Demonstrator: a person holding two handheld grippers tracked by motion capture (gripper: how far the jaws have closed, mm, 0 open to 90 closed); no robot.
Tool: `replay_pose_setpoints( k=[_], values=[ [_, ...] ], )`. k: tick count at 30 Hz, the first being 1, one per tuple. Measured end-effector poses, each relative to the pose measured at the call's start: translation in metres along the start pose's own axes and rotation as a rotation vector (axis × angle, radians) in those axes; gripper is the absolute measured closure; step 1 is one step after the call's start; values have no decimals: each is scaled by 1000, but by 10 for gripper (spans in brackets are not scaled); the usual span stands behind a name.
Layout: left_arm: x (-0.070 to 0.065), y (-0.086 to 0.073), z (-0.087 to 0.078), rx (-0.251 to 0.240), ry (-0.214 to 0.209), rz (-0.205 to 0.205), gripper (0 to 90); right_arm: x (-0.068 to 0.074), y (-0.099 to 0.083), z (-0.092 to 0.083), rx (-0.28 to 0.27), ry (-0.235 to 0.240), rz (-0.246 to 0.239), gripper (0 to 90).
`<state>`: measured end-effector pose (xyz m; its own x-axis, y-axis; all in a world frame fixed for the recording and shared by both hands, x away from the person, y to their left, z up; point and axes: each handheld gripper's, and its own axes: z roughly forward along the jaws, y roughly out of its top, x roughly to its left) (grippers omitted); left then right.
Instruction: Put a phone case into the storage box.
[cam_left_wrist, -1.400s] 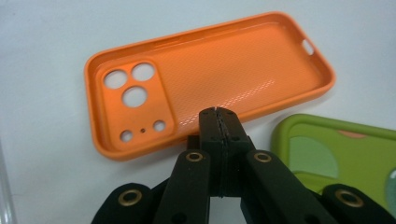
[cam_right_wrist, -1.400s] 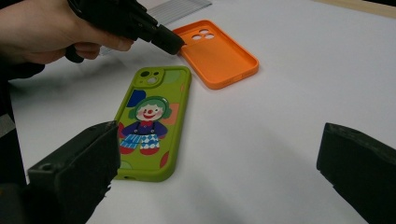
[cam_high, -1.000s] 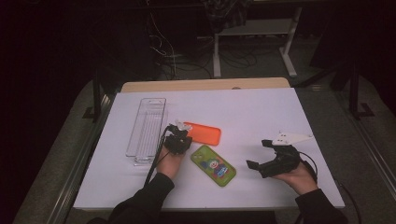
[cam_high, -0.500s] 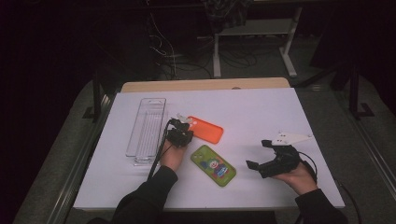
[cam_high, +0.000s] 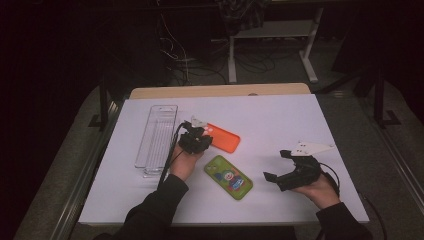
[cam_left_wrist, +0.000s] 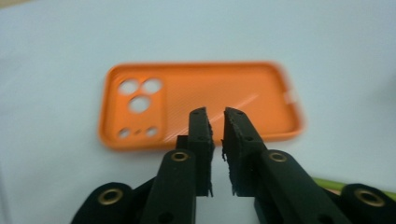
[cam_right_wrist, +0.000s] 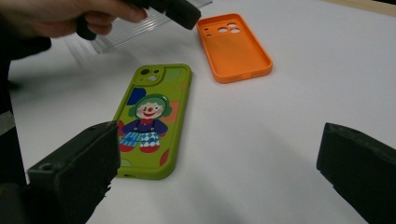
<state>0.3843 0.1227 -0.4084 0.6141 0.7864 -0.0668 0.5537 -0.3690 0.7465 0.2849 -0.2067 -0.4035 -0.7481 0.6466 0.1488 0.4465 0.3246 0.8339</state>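
High view looks forward and down over the whole white surface (cam_high: 280, 120) from the person's side. Left gripper view sits close above the orange case (cam_left_wrist: 201, 100), facing down on it. Right gripper view looks low across the surface, sharing that orange case (cam_right_wrist: 236, 46) farther off.

An orange phone case (cam_high: 222, 138) is lying by a green case (cam_high: 228, 177) showing a clown wearing red, blue and white.

Your left gripper (cam_high: 196, 134) hovers over the open phone case's (cam_high: 223, 137) near end. The tray (cam_high: 156, 135) lies left of it, the clown-print phone (cam_high: 228, 177) in front, your right gripper (cam_high: 278, 165) well right.
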Motion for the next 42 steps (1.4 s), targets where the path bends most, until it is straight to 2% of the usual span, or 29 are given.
replay_pose_setpoints(
  k=[1,2,3,4,5,6,8,9,10,11,12,13,14,18,19,21,25,28,31,36,38,39,42],
  values=[
    [0,0,0,0,0,0,786,0,0,0,0,0,0,0],
    [0,2,-4,1,-19,6,770,0,0,0,0,-1,0,0],
    [1,5,-12,-17,-63,30,756,0,0,0,0,-1,0,0],
    [1,6,-15,-7,-83,22,739,0,0,0,1,-3,1,0],
    [1,6,-15,-7,-83,22,714,0,0,0,2,-3,3,0],
    [4,7,-22,-14,-139,22,692,0,0,1,2,-4,2,0],
    [5,8,-25,-14,-151,33,650,0,0,1,3,-4,2,0],
    [7,8,-29,-15,-155,54,630,0,0,1,4,-4,2,0],
    [10,8,-36,-38,-185,84,609,0,0,1,5,-5,0,0],
    [10,8,-36,-38,-185,84,591,0,0,1,5,-5,0,0],
    [12,7,-41,-52,-208,75,591,0,0,1,5,-5,0,0],
    [16,6,-45,-64,-236,87,542,0,0,1,5,-3,-1,0],
    [16,6,-45,-64,-236,87,525,0,0,1,5,-3,-1,0],
    [24,0,-57,-76,-288,118,463,0,0,2,9,-1,1,2],
    [26,-2,-59,-79,-292,136,420,0,0,2,11,-3,-1,3],
    [29,-6,-65,-82,-308,154,405,0,0,2,12,-3,2,2],
    [36,-13,-75,-92,-324,180,303,0,0,2,13,-6,1,2],
    [41,-20,-82,-104,-339,186,263,0,0,2,14,-6,-1,2],
    [46,-27,-87,-121,-342,187,176,1,-1,3,21,-12,-5,2],
    [50,-38,-97,-145,-353,188,114,2,-1,4,35,-16,-6,2],
    [50,-41,-102,-154,-350,203,52,2,-1,6,44,-21,8,0],
    [52,-42,-105,-154,-345,223,52,2,-1,6,44,-21,8,0],
    [56,-48,-110,-172,-353,205,21,2,-1,7,58,-26,22,0]
  ],
)
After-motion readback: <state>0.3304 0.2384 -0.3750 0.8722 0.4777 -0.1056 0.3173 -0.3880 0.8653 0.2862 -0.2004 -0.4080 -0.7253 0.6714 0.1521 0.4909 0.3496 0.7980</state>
